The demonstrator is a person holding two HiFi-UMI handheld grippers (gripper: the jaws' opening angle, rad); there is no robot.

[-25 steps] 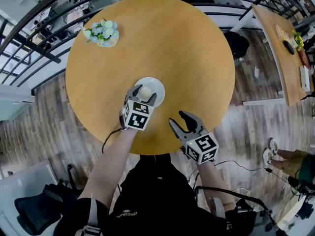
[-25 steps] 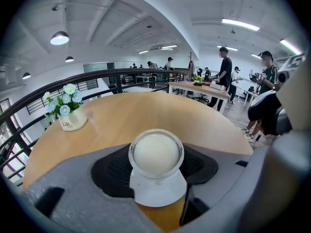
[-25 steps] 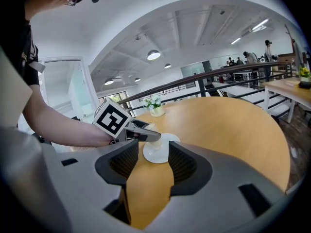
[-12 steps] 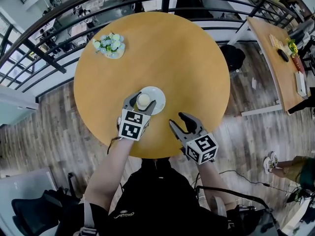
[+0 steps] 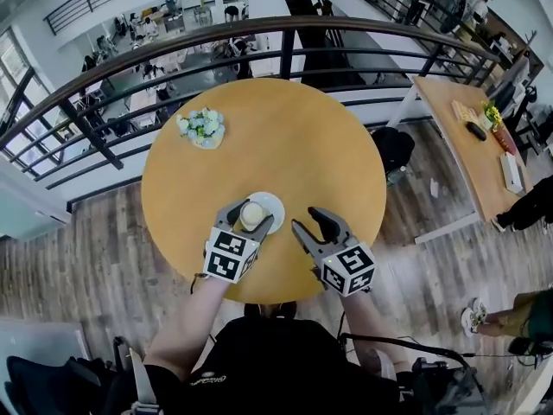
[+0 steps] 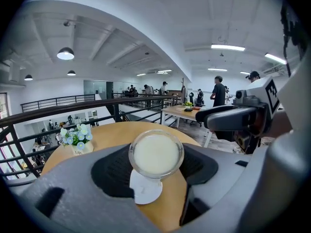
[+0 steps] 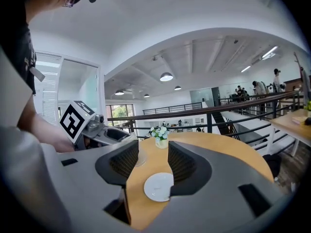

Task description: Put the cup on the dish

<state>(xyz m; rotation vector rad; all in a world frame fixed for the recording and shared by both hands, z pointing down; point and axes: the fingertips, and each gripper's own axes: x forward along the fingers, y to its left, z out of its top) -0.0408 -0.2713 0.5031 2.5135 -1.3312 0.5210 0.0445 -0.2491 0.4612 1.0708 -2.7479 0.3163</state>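
Left gripper [image 5: 250, 217]: jaws closed on the cup [image 6: 156, 154], one dark pad against each side of the glass.
Cup: clear glass, upright, filled with a pale creamy liquid; held above the table [image 5: 285, 137] and not standing on anything.
Dish [image 6: 145, 191]: small white saucer, flat on the table, directly below the cup in the left gripper view and partly hidden by it; top is bare in the right gripper view.
Right gripper [image 7: 153, 161]: jaws apart, gripping nothing; only the table top and the dish visible through the gap.
Position of the grippers: side by side over the near edge of the table, left one above the dish, right one just beside it, both with the marker cube toward the person.
Table: round, yellow wood.
Flower pot [image 5: 201, 128]: small bunch of pale blue and white flowers, at the far left of the table, well apart from the dish.
Railing [image 5: 259, 37]: dark metal, curved behind the table.
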